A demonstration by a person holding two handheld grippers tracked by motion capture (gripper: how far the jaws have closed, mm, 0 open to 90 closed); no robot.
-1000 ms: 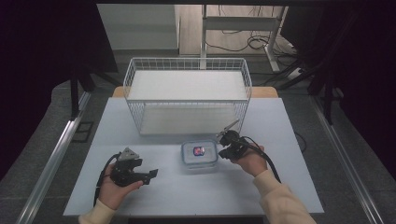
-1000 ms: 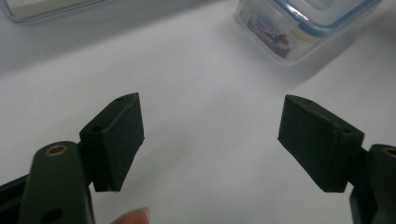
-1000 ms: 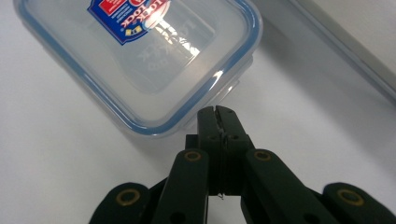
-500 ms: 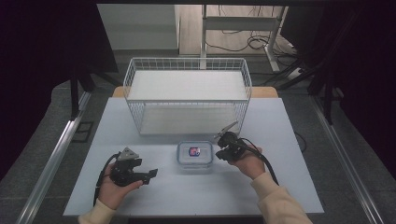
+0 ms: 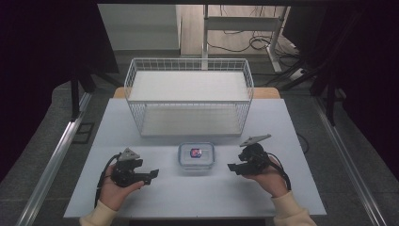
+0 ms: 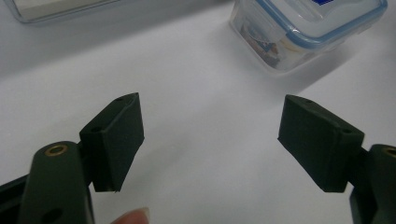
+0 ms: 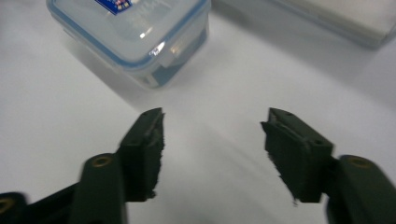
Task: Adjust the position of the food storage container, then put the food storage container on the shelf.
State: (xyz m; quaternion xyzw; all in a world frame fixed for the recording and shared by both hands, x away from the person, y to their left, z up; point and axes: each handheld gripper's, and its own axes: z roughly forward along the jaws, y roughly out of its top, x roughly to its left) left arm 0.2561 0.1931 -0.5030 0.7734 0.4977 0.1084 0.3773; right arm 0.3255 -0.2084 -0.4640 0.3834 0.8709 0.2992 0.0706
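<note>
pale table (image 5: 197, 193), wire basket (image 5: 188, 96) at back, dark room

A pale grey-blue tabletop (image 5: 141, 120) stands in a dim room, lit from above so that its surface is the brightest area. Grey carpeted floor (image 5: 42, 127) surrounds it. Along each side runs a metal rail (image 5: 54, 157), angling toward the far end. Black curtains (image 5: 42, 42) hang at left and right, dark enough to hide any detail. Beyond the far edge, a lighter strip of wooden floor (image 5: 188, 28) shows, with the white metal legs of a desk frame (image 5: 244, 23) and loose black cables (image 5: 256, 42) lying near them.
</note>
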